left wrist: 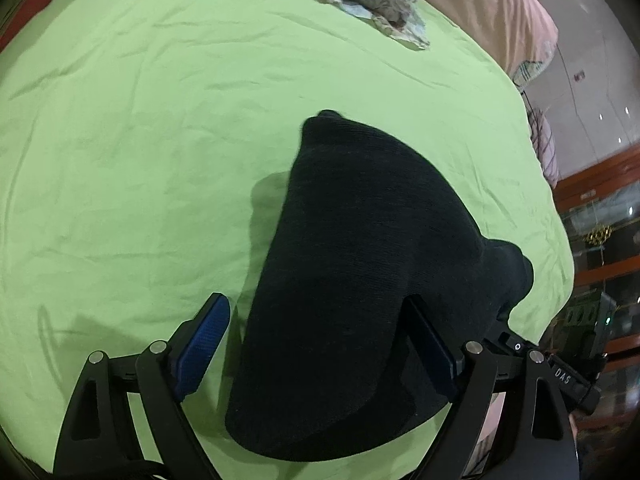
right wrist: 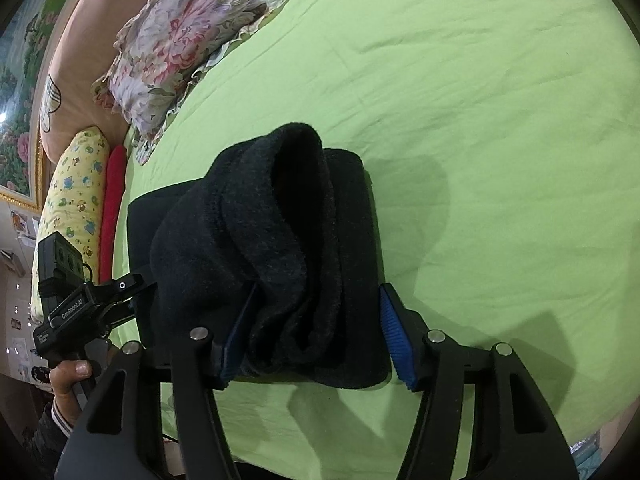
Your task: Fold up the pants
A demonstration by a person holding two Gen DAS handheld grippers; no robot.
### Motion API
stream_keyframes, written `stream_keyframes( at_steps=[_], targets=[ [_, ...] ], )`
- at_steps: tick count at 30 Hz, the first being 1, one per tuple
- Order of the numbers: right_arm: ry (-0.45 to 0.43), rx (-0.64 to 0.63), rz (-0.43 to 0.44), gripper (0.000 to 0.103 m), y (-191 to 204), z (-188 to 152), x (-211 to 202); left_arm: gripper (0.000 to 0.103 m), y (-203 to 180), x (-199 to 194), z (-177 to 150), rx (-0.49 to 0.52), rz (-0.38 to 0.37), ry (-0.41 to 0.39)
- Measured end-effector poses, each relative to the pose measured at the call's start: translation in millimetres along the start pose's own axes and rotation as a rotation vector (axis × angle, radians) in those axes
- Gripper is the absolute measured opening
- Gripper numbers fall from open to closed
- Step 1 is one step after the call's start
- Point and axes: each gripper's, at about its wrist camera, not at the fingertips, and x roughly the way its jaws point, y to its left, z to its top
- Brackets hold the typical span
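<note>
Black pants point(left wrist: 344, 280), bundled into a thick folded heap, lying on a bed under a light green sheet point(left wrist: 140, 160), toward the 5 o'clock part of the left wrist view. Left claw point(left wrist: 316, 344) spread wide, blue-padded fingers point(left wrist: 204, 344) standing either side of the near end of the bundle; the left pad clear of the cloth, the right one partly under a draped fold. Nothing pinched between them.

From the right wrist view, same pants point(right wrist: 264, 248) seen end-on at centre, fleecy layers rolled and curling upward, an open loop of fabric at 12 o'clock of the heap. Right claw point(right wrist: 316, 336) likewise gaping, one blue pad point(right wrist: 394, 340) just beside the bundle at 3 o'clock, the other tucked against the folds at 9 o'clock; cannot tell whether cloth presses on it, but no squeeze visible.

Floral pillow point(right wrist: 180, 40) at 11 o'clock on the sheet, well apart from the pants. Yellow patterned bolster point(right wrist: 76, 192) and a red cushion point(right wrist: 114, 200) at 9 o'clock along the bed edge. Left hand point(right wrist: 68, 380) at 8 o'clock gripping the other device's handle.
</note>
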Motion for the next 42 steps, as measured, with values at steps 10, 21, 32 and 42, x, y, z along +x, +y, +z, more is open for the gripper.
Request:
stream_keyframes(
  at_steps=[10,21,32,42],
  targets=[
    [0.002,-0.018,0.012,0.053,4,1,0,0.071,-14,-4,0,0.041,-0.002,-0.022],
    [-0.003,-0.112,0.004,0.042,20,4,-12,0.047,-28,-20,0,0.078,0.020,-0.045],
    [-0.051,-0.182,0.049,0.039,46,14,-34,0.037,-40,-48,2,0.078,0.005,-0.114],
    [-0.086,-0.254,0.082,0.038,64,40,-48,0.037,-45,-68,9,0.048,-0.006,-0.173]
  ],
)
